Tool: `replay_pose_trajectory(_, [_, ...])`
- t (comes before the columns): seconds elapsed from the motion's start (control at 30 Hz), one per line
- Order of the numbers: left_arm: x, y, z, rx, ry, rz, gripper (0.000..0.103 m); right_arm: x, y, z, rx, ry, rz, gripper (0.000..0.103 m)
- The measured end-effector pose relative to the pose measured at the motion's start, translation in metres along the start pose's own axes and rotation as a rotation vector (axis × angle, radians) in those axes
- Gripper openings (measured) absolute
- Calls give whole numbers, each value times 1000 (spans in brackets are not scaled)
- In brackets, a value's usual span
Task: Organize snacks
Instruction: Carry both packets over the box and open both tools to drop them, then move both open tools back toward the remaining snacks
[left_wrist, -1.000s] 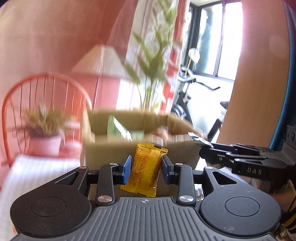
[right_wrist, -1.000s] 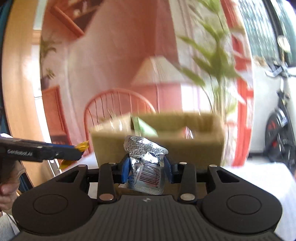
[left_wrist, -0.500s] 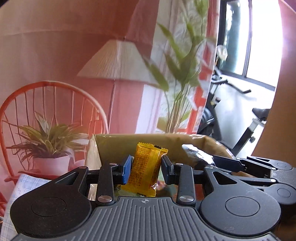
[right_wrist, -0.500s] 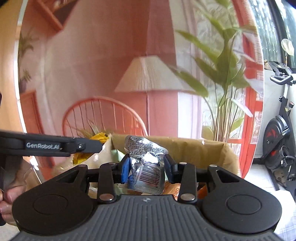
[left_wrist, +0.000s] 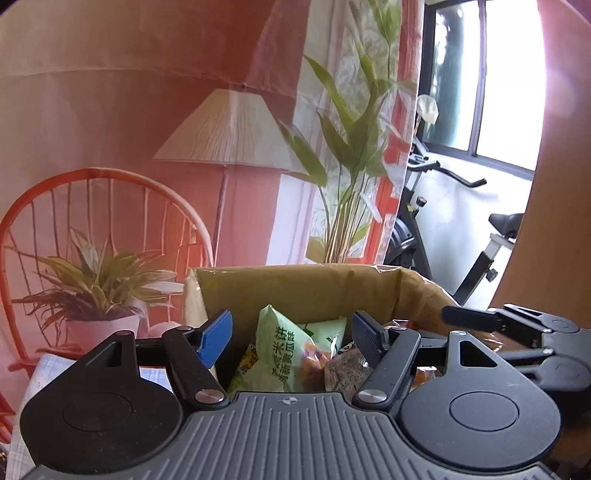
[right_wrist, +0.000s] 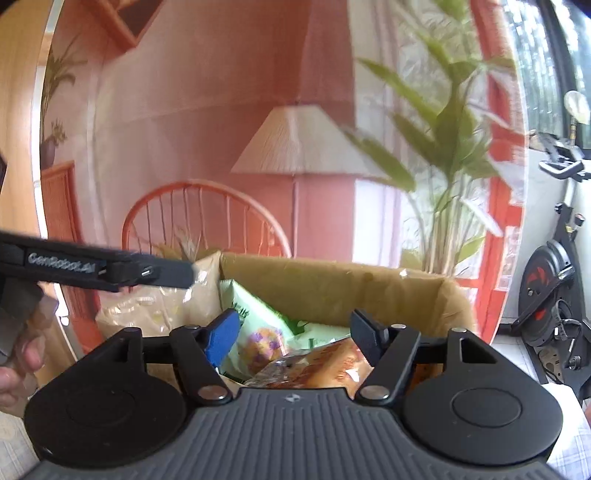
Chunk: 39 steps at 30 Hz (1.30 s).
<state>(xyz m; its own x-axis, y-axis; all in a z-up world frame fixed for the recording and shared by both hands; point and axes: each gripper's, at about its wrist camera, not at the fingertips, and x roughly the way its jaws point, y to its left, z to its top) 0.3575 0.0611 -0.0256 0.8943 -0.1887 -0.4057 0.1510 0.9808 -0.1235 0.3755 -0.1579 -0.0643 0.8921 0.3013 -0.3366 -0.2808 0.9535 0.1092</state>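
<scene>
A brown cardboard box (left_wrist: 303, 291) holds several snack packets. My left gripper (left_wrist: 291, 332) is open and empty above the box's near side; a light green snack bag (left_wrist: 280, 350) lies below it. My right gripper (right_wrist: 295, 336) is open and empty over the same box (right_wrist: 332, 284), above a green bag (right_wrist: 258, 332) and an orange-brown packet (right_wrist: 325, 365). The right gripper shows at the right of the left wrist view (left_wrist: 509, 328); the left one shows at the left of the right wrist view (right_wrist: 92, 267). The yellow and silver packets are out of sight.
A potted plant (left_wrist: 99, 291) and an orange wire chair (left_wrist: 92, 206) stand left of the box. A floor lamp (left_wrist: 229, 133), a tall plant (left_wrist: 351, 147) and an exercise bike (right_wrist: 554, 295) are behind. A checked cloth (left_wrist: 37, 376) covers the table.
Both grippers have opened over the box. The yellow packet has left the left gripper and the silver packet has left the right gripper.
</scene>
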Motion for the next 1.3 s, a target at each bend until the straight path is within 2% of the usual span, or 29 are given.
replay_pose_trajectory(0.23, [-49,16,-21,-12,-40,14,74,-53,-30,-17,94,-83,-63,70])
replay_pose_trajectory(0.37, [-69,30,-39,-36,-21,34,74,-81,-50,-37,153,-101,-108,70])
replay_pose_trajectory(0.5, [-75,42,-60,-81,12,59,74,-99,-68,-65,208,-82,-157,70])
replay_pose_trajectory(0.63, [-68,48,-85,-142,61,68,74,-102,-80,-103,248,-2,-206,70])
replay_pose_trajectory(0.83, [-55,41,-108,-154,117,67,74,-87,-92,-156,251,142,-276,70])
replay_pose_trajectory(0.93, [-50,37,-114,-164,138,55,74,-78,-97,-175,250,186,-315,70])
replay_pose_trajectory(1.1, [-38,29,-125,-161,176,47,74,-60,-99,-192,229,272,-327,70])
replay_pose_trajectory(1.2, [-33,25,-130,-157,198,40,74,-59,-99,-192,216,273,-329,70])
replay_pose_trajectory(1.3, [-26,20,-137,-150,223,37,74,-51,-105,-195,253,329,-316,70])
